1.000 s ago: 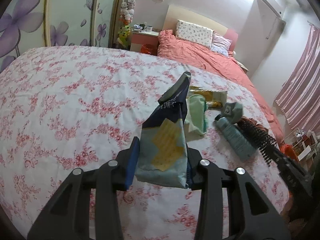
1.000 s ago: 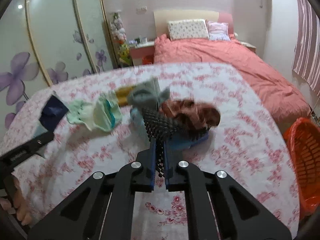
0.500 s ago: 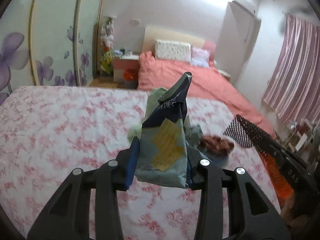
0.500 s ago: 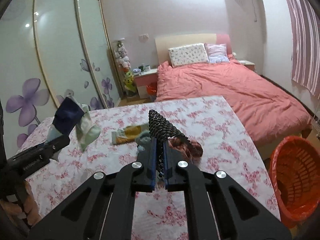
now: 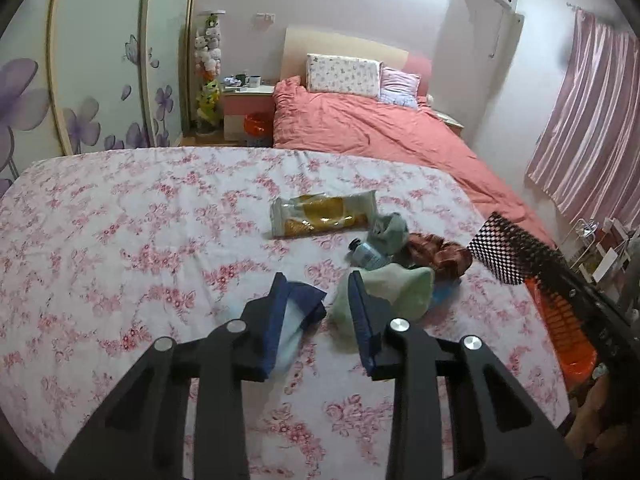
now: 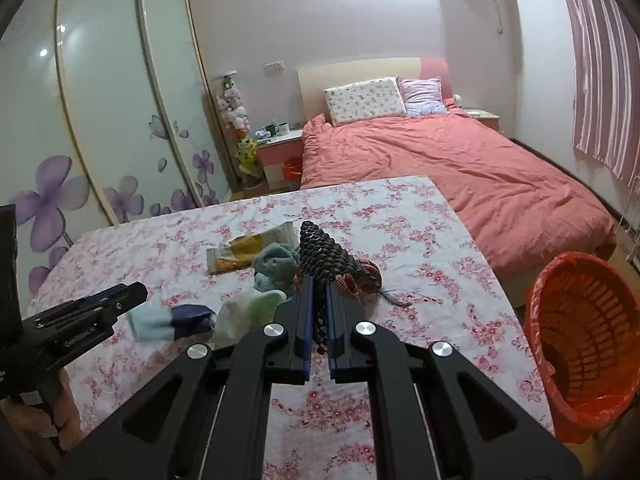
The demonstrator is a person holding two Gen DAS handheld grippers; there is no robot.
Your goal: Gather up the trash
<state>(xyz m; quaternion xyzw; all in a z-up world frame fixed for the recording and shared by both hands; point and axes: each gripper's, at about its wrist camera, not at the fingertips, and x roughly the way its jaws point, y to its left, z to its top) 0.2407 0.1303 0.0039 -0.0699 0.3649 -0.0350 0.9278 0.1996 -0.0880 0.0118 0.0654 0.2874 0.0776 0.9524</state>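
My left gripper (image 5: 316,284) is open and empty above the floral sheet (image 5: 120,240). A blue and pale snack bag (image 5: 298,312) lies on the sheet under its left finger; it also shows in the right wrist view (image 6: 168,320). My right gripper (image 6: 316,284) is shut on a black mesh wrapper (image 6: 322,256), also seen in the left wrist view (image 5: 504,254). A yellow wrapper (image 5: 320,218), a plastic bottle (image 5: 366,256), a grey-green cloth (image 5: 390,230), a pale green cloth (image 5: 396,288) and a brown cloth (image 5: 440,252) lie in a cluster.
An orange basket (image 6: 584,340) lined with a red bag stands on the floor at the right of the floral bed. A second bed with a salmon cover (image 6: 440,160) lies behind. Wardrobe doors (image 6: 100,120) line the left wall. A nightstand (image 6: 278,152) is at the back.
My left gripper has opened and let go of the blue snack bag, which now lies on the sheet. My right gripper, still shut on the black mesh wrapper, has shifted little over the last half second.
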